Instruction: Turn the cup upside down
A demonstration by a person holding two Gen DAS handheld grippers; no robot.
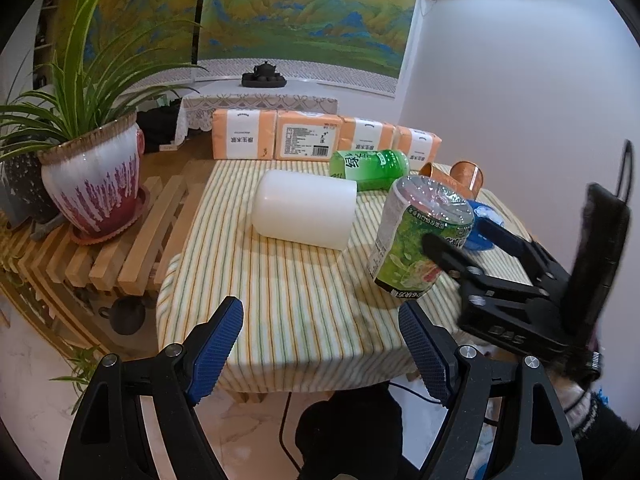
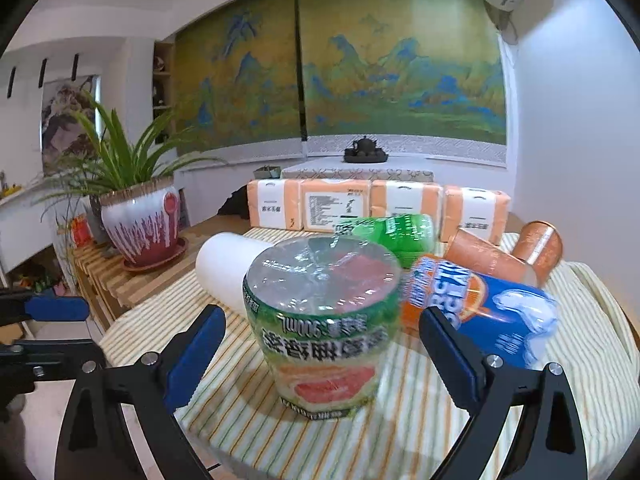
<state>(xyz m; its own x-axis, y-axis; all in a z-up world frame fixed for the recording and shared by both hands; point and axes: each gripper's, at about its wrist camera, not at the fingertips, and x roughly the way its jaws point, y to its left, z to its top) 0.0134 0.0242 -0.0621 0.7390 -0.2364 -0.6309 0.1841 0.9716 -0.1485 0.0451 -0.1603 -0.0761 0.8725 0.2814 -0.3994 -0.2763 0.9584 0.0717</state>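
Observation:
A green-labelled clear plastic cup (image 1: 420, 236) stands upside down on the striped tablecloth (image 1: 280, 300), its clear base up and its printed text inverted. In the right wrist view the cup (image 2: 324, 328) sits between the fingers of my right gripper (image 2: 320, 344), which is open with gaps on both sides. The right gripper also shows in the left wrist view (image 1: 464, 236), its fingers on either side of the cup. My left gripper (image 1: 320, 344) is open and empty over the table's front edge.
A white cup (image 1: 304, 208) lies on its side behind. A green cup (image 1: 368, 168), two copper cups (image 1: 460, 176) and a blue-orange cup (image 2: 480, 312) lie at the back right. Tissue packs (image 1: 320, 140) line the far edge. A potted plant (image 1: 92, 184) stands left.

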